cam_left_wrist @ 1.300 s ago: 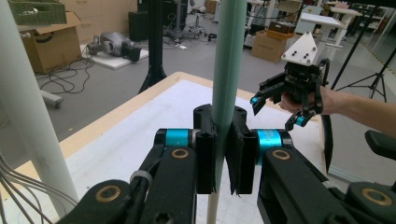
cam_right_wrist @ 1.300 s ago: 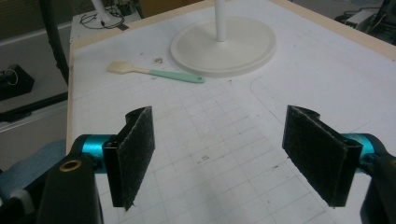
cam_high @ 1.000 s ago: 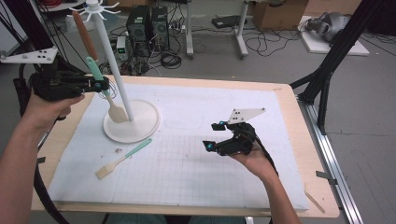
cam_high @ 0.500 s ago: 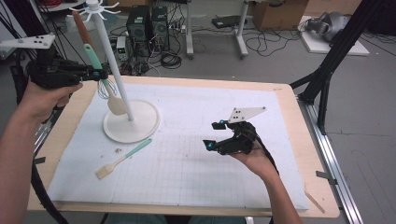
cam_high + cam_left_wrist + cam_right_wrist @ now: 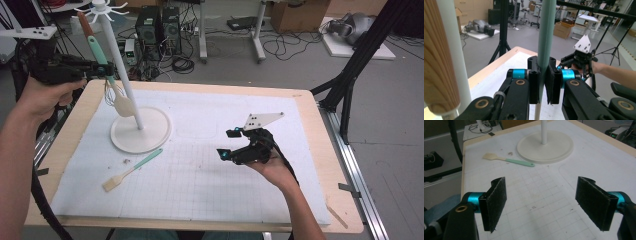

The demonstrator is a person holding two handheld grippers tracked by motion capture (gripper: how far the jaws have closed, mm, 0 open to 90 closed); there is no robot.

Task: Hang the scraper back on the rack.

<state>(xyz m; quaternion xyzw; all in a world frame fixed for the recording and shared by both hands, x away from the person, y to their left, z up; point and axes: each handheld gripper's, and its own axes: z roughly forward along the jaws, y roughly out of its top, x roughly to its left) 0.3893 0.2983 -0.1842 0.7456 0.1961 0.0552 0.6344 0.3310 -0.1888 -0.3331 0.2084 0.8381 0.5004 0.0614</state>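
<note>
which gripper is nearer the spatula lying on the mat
Right. The right gripper hovers open over the mat, to the right of the spatula. The left gripper is raised by the stand's pole, farther off, shut on a green-handled spoon.

Even, bright indoor light; shadows faint on the white mat [image 5: 210, 165]; the wooden handle [image 5: 436, 57] looms blurred at close range; edges slightly soft.
</note>
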